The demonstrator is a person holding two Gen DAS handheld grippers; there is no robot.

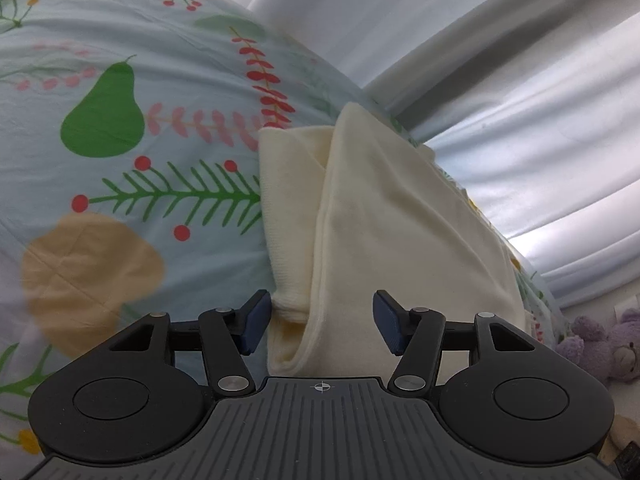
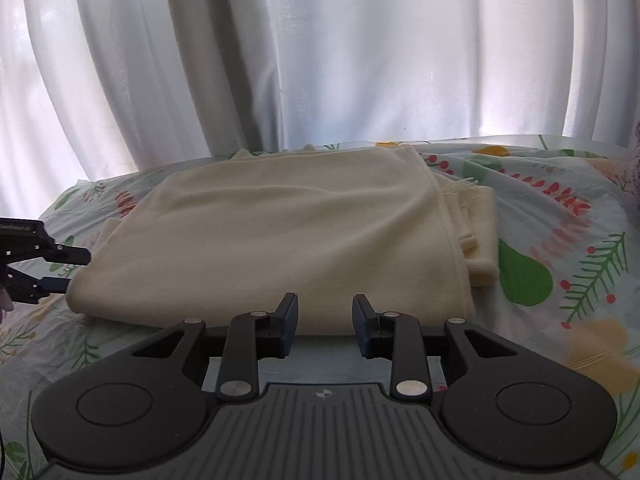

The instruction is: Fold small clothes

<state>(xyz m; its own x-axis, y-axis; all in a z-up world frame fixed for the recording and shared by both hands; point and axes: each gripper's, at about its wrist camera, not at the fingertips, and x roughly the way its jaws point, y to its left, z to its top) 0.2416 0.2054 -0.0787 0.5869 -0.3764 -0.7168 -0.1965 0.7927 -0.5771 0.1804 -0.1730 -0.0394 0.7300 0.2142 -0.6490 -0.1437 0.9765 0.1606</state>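
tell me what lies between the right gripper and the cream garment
Only a short bare strip of the printed bedsheet, seen in the right wrist view. The open right gripper sits just short of the near edge of the folded cream garment.

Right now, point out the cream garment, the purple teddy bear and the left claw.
cream garment (image 2: 280, 240), right wrist view, top folded layer.
purple teddy bear (image 1: 600, 344), left wrist view, its body.
left claw (image 1: 322, 326), left wrist view, midway between fingertips.

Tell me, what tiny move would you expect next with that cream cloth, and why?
Probably the left gripper eases forward and closes on the near edge of the cream garment. Its fingers are open and straddle that edge, nothing is gripped yet, and the right gripper hovers open at the garment's front edge on the patterned sheet.
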